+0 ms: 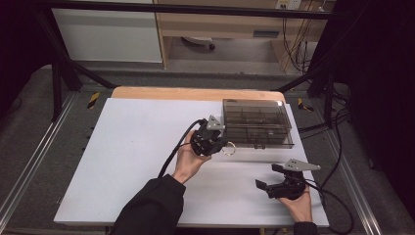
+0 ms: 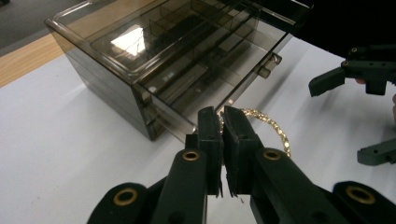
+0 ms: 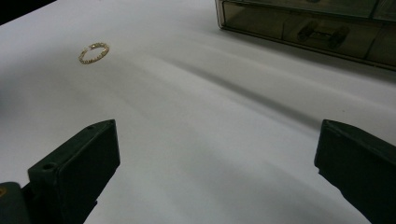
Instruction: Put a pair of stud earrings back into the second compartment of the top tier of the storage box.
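Lower right of the high view: right claw (image 1: 265, 178) held low over the white surface (image 1: 132, 161), jaws wide apart with nothing between them; in the right gripper view (image 3: 217, 154), bare white sheet ahead with ample room toward the middle. Near the front edge of the surface at bottom right, a hand partly cut off by the frame. Centre of the high view: left claw (image 1: 221, 143) with jaws pressed together, pinched on a gold bracelet (image 1: 229, 148); in the left gripper view (image 2: 223, 122), bracelet (image 2: 273, 130) curving out to the right of the jaws, its near part hidden behind them; whether lifted or touching the surface, hard to tell. Same bracelet (image 3: 93, 52) small at upper left of the right gripper view. Just beyond, upper right of centre: smoky clear drawer box (image 1: 257, 122), close to the right edge of the surface, its front just beside the left claw; contents hard to make out. Wide bare sheet at left.
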`<state>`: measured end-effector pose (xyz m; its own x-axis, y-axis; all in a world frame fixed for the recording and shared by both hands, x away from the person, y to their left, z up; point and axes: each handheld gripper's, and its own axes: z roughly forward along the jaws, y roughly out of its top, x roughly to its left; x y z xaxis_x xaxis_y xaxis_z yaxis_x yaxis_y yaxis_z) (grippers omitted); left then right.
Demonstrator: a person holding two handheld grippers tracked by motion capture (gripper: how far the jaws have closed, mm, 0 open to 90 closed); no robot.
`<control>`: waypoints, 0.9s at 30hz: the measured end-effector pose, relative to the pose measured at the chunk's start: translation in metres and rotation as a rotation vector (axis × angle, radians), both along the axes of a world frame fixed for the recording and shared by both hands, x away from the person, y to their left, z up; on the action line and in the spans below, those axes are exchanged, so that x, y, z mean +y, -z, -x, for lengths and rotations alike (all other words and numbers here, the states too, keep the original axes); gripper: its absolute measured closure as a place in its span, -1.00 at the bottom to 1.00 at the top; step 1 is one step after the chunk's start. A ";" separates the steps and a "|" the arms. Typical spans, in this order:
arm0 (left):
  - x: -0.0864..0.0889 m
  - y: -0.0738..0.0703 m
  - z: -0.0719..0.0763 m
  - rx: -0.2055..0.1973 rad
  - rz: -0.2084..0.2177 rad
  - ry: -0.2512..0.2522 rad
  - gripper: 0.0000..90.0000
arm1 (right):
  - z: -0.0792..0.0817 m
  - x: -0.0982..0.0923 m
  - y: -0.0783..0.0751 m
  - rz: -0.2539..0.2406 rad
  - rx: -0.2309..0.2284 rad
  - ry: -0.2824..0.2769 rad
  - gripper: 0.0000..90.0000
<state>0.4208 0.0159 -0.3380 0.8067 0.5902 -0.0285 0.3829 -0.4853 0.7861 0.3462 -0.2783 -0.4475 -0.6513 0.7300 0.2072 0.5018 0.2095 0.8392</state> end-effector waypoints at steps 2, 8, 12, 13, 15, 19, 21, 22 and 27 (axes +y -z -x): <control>-0.004 -0.001 -0.002 -0.001 0.002 -0.004 0.90 | 0.000 0.000 0.000 0.001 0.002 -0.001 -0.99; -0.015 -0.003 -0.010 0.004 -0.002 -0.004 0.90 | 0.000 0.000 0.000 0.002 0.003 -0.001 -0.99; -0.025 -0.004 -0.013 0.000 -0.003 -0.006 0.90 | 0.000 0.000 0.000 0.004 0.002 -0.001 -0.99; -0.027 -0.004 -0.014 -0.002 -0.004 -0.005 0.90 | 0.000 0.000 0.000 0.004 0.002 -0.001 -0.99; -0.032 -0.004 -0.016 -0.002 -0.007 -0.005 0.90 | 0.000 0.000 0.000 0.005 0.004 -0.001 -0.99; -0.040 -0.004 -0.021 0.000 -0.006 -0.011 0.90 | 0.000 0.000 0.000 0.005 0.003 -0.002 -0.99; -0.045 -0.005 -0.024 0.001 -0.006 -0.011 0.90 | 0.000 0.000 0.000 0.005 0.003 -0.001 -0.99; -0.047 -0.005 -0.026 0.001 -0.006 -0.013 0.90 | 0.000 0.000 0.001 0.006 0.003 -0.001 -0.99; -0.056 -0.002 -0.032 0.007 -0.010 -0.021 0.90 | 0.000 0.000 0.001 0.008 0.004 -0.002 -0.99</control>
<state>0.4529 -0.0406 -0.3360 0.7937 0.6076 -0.0282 0.3985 -0.4844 0.7788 0.3465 -0.2780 -0.4481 -0.6518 0.7306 0.2037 0.5047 0.2174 0.8355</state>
